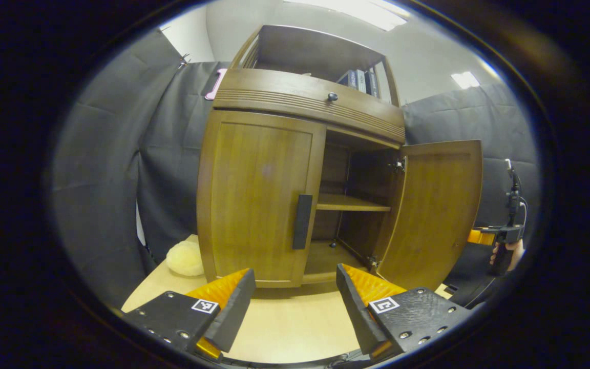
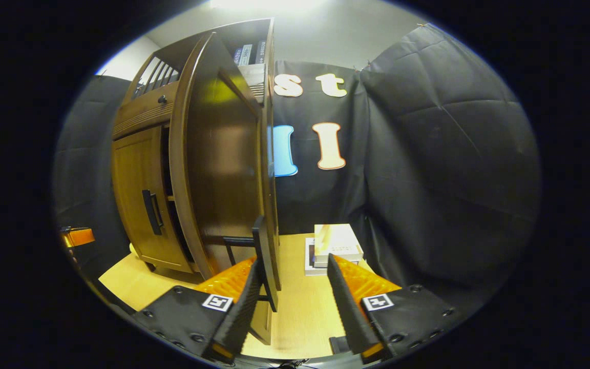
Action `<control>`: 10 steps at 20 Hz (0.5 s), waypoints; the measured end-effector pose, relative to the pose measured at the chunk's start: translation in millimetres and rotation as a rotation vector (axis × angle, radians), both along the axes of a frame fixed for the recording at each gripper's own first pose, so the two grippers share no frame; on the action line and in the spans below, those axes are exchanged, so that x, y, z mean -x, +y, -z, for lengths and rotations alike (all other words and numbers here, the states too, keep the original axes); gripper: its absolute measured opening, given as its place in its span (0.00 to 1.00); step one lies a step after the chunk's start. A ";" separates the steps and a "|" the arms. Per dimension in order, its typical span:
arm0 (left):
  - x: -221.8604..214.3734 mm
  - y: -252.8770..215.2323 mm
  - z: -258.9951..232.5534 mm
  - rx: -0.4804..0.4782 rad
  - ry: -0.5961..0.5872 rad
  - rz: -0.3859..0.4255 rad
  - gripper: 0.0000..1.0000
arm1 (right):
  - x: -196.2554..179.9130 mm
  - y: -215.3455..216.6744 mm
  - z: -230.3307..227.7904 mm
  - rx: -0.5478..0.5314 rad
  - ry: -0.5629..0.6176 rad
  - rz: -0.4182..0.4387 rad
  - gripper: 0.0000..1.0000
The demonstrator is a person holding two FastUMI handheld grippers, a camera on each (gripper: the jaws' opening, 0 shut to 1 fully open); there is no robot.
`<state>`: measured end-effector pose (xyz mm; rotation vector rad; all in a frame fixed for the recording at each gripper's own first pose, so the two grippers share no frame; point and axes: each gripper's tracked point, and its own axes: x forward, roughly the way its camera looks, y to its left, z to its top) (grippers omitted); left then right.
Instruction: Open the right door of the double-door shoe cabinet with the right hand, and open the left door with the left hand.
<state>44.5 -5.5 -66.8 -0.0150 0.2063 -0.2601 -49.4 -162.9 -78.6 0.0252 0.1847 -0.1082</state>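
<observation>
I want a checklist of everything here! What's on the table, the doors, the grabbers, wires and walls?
Surface: pale wooden tabletop, cabinet standing on it.
Job's things: right door swung open; left door shut, its dark handle untouched.
Clutter: fluffy yellow ball beside the cabinet; stacked boxes.
Grippers: left gripper open, facing the left door; right gripper open at the right door's handle.
Cables: nothing seen for certain.
Surroundings: black cloth walls.

The left gripper view faces the shoe cabinet (image 1: 300, 195) front from near the tabletop (image 1: 295, 323) front edge. The right gripper view looks close along the open right door (image 2: 218, 169). Both share the cabinet.
</observation>
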 end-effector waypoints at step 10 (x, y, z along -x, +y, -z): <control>-8.9 -9.5 1.0 -0.001 -0.006 0.036 0.92 | 47.3 -0.7 -4.6 0.070 -0.014 0.113 0.96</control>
